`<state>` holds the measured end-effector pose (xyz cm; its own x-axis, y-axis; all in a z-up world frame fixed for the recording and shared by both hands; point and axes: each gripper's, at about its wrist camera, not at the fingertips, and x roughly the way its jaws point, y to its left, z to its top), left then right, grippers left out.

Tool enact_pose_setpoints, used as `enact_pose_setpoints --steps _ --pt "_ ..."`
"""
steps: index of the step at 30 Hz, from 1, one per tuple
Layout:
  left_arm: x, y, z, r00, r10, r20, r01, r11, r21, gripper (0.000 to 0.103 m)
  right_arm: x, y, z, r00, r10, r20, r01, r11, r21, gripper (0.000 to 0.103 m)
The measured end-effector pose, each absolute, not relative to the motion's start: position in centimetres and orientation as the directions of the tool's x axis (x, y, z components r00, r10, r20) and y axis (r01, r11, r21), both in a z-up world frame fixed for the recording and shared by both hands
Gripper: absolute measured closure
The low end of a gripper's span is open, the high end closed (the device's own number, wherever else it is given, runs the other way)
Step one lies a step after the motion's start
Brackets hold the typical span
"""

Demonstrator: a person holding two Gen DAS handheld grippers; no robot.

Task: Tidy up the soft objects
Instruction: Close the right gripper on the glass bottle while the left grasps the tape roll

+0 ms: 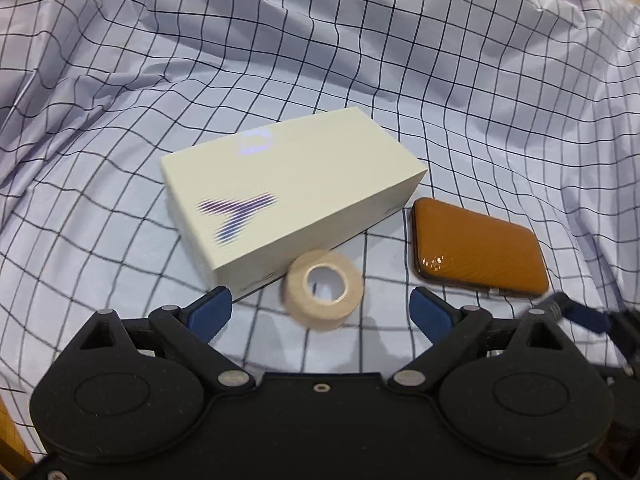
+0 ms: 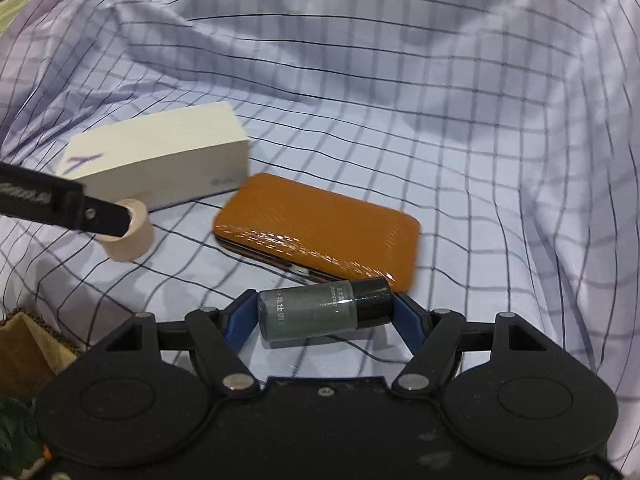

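Covering everything: rumpled checked cloth [image 1: 400, 60]

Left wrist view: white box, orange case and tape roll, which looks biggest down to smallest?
1. White box, clearly largest.
2. Orange case.
3. Tape roll, smallest, though it lies nearest the camera.

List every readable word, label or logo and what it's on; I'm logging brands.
"Shampoo": small print on the grey bottle, lying between the right hand-held gripper fingers; the characters beside it are too blurred.
White box: purple Y-shaped logo and a faint emblem, no readable words.
Left hand-held gripper side lettering: blurred, unreadable.
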<state>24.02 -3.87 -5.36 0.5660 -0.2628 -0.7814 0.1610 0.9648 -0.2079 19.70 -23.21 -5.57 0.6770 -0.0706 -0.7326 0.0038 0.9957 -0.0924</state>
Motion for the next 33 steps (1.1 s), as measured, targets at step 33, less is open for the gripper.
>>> enact_pose_setpoints --steps 33 --pt "24.6 -6.8 -7.1 0.54 -0.239 -0.807 0.194 0.968 -0.157 0.055 20.3 -25.0 -7.5 0.687 -0.044 -0.725 0.096 0.995 0.03 0.032"
